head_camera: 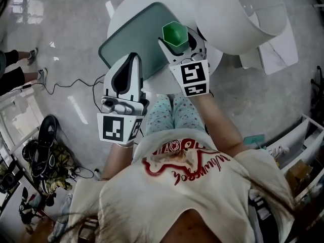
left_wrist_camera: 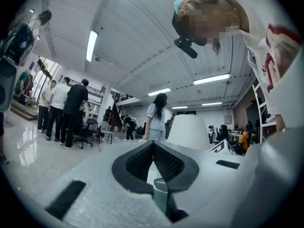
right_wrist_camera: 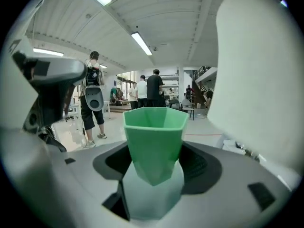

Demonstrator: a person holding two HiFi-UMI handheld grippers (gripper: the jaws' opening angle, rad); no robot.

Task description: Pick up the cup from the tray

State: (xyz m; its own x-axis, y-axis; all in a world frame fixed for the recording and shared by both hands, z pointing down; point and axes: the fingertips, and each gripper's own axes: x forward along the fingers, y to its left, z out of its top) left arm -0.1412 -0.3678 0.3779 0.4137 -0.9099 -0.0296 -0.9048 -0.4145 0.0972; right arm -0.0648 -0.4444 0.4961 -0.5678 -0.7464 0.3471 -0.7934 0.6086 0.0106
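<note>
A green faceted cup (head_camera: 175,33) is held between the jaws of my right gripper (head_camera: 178,40), lifted over the far right part of the dark green tray (head_camera: 132,40). In the right gripper view the cup (right_wrist_camera: 154,141) stands upright, and the right gripper (right_wrist_camera: 153,175) is shut on its lower half. My left gripper (head_camera: 132,59) hovers over the tray's near edge with its jaws together and nothing in them. In the left gripper view the left gripper's (left_wrist_camera: 153,148) black pads meet.
The tray lies on a round white table (head_camera: 129,4). A large white lampshade (head_camera: 243,14) stands close to the right of the cup. Cables (head_camera: 66,85), shoes and a bag lie on the floor at left. Several people stand far off.
</note>
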